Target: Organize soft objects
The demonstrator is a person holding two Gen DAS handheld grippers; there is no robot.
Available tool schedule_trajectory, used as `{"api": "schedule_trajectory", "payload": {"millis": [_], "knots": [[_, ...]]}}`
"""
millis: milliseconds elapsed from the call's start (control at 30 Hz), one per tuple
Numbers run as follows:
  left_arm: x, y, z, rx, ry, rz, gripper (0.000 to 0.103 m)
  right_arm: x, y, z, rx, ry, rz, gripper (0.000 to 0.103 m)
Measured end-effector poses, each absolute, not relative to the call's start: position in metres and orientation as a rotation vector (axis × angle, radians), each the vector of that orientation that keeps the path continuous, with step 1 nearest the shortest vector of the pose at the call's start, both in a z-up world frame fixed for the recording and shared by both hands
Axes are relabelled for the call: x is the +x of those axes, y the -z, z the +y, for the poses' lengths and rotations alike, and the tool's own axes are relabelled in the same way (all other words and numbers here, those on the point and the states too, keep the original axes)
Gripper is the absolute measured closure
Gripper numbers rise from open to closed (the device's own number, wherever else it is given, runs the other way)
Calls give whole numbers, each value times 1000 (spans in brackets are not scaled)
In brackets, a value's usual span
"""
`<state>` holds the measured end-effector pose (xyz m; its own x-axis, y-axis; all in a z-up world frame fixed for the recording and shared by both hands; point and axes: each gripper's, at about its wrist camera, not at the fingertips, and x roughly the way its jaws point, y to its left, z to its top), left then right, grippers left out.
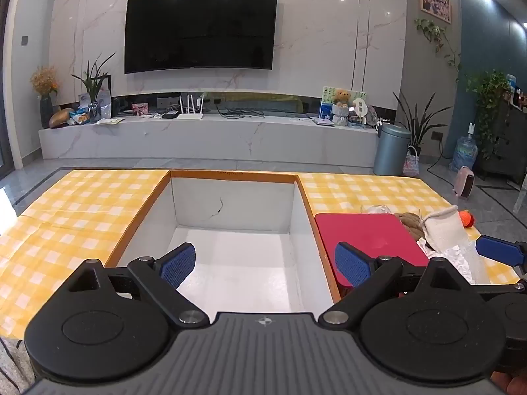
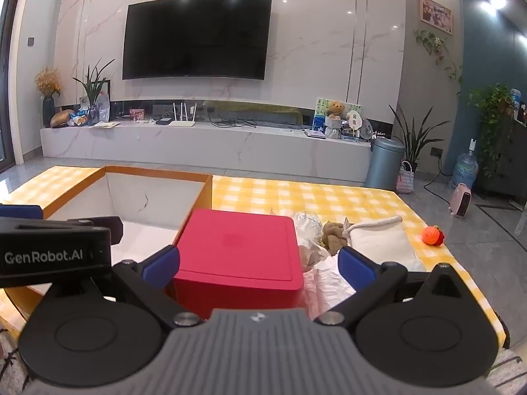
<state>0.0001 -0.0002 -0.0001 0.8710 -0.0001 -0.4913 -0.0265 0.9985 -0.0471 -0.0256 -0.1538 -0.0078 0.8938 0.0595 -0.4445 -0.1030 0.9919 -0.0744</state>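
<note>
A table under a yellow checked cloth (image 2: 296,194) carries everything, and its right edge falls away to bare floor. Sunk into the middle is a large open box (image 1: 230,204) with an orange rim and white walls, empty, which looks like the place meant to receive the soft things. Against its right wall sits a closed red box (image 2: 240,250), touching or nearly so (the gap is too thin to judge). Right of that lies the heap to be sorted: a cream drawstring pouch (image 2: 378,237), white crumpled fabric (image 2: 326,276), a brown plush (image 2: 334,235) and a clear bag (image 2: 308,225), all bunched together. An orange knitted ball (image 2: 432,236) sits apart, near the table's right edge. The left gripper (image 1: 265,265) hangs over the open box, spread wide and empty; the right gripper (image 2: 260,265) likewise, straddling the red box's near corner with nothing gripped.
</note>
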Motion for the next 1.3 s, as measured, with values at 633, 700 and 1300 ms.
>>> {"api": "schedule_trajectory", "payload": {"millis": [633,700,1300], "knots": [[-2,2,2,-78,-10,446,0,-29,9,-150,-72,-84,442,3],[-1,2,2,-76,-12,452,0,-29,10,-150,-71,-83,448,3],[2,8,0,-79,20,510,0,-21,15,-148,-84,-101,488,3]]}}
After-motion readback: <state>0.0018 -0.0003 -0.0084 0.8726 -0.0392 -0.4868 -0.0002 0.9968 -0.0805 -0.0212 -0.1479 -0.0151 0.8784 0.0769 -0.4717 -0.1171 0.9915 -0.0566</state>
